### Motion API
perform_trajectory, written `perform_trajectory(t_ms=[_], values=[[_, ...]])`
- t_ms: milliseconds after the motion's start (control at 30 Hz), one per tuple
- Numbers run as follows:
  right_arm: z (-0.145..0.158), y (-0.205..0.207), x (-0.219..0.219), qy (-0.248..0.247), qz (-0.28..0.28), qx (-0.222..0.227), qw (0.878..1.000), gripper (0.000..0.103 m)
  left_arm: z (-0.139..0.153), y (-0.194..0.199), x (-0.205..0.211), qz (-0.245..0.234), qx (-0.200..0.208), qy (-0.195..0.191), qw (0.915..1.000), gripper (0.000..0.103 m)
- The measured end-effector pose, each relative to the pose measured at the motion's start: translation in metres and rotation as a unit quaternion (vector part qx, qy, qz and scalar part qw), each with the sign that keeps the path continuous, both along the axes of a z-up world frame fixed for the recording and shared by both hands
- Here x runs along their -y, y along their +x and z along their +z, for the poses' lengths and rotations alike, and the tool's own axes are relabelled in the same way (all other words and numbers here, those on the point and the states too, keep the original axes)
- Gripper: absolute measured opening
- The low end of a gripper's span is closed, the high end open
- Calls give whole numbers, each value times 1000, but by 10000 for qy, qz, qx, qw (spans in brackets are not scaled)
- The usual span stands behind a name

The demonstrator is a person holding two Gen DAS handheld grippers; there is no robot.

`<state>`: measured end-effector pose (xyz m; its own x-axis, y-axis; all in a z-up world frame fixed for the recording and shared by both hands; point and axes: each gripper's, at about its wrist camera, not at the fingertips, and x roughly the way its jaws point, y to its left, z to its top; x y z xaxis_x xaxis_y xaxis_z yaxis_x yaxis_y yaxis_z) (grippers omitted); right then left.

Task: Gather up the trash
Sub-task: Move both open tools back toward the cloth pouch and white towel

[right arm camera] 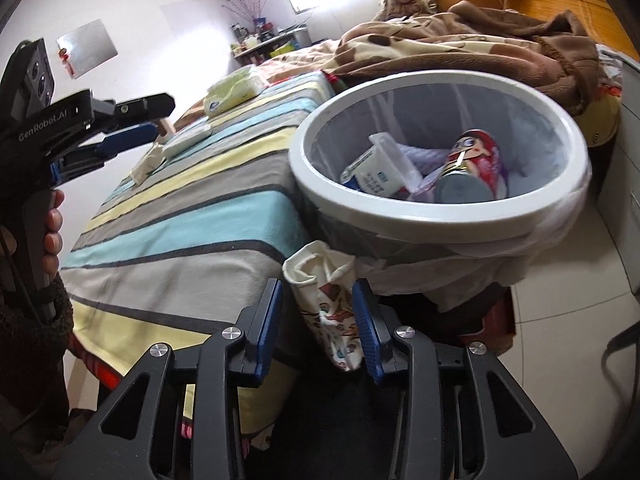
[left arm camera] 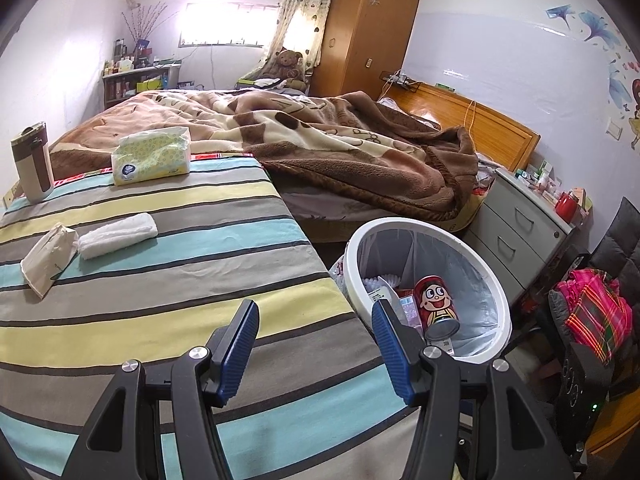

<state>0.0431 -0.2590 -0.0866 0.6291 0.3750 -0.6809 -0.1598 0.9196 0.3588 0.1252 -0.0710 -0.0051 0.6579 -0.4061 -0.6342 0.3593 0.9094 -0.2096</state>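
A white-rimmed trash bin (left arm camera: 505, 300) (right arm camera: 420, 216) with a plastic liner stands beside the striped table. It holds a red cartoon can (left arm camera: 436, 308) (right arm camera: 476, 168), a white carton (right arm camera: 376, 172) and other scraps. On the striped cloth lie a crumpled beige paper packet (left arm camera: 48, 258) (right arm camera: 146, 164) and a folded white tissue (left arm camera: 118, 236) (right arm camera: 188, 140). My left gripper (left arm camera: 316, 344) is open and empty above the table's near right edge; it also shows in the right wrist view (right arm camera: 136, 120). My right gripper (right arm camera: 316, 320) is open below the bin, its fingers either side of a hanging patterned cloth (right arm camera: 332, 320).
A tissue pack (left arm camera: 152, 156) and a brown-and-cream thermos (left arm camera: 32, 168) stand at the table's far edge. A bed with a brown blanket (left arm camera: 320, 140) lies behind. A grey drawer unit (left arm camera: 520, 232) and a chair with pink cloth (left arm camera: 596, 312) stand at right.
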Motion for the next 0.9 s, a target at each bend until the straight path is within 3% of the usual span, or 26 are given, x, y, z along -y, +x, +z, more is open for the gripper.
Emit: perform_trajectory(t_ms=[67,133,333,633,900], values=[[-1,2,-1,0,36,-24,10000,13,-1,0,-2,14,-17,2,10000,58],[0,1,-1,-9,84,-15,10000,10,-1,1,-4,36,-25,4,10000,58],[19,-9,-3,-85,248,304,9992,8,0,3,-9,84,-32,-4,10000,58],[75,-13,2,-46,191,1029,9945,8,9,5,-19,137,53,-12,9999,58],[75,35,16,-484,-469,880,9938,8,12,14,-35,305,55,-5,9995,58]])
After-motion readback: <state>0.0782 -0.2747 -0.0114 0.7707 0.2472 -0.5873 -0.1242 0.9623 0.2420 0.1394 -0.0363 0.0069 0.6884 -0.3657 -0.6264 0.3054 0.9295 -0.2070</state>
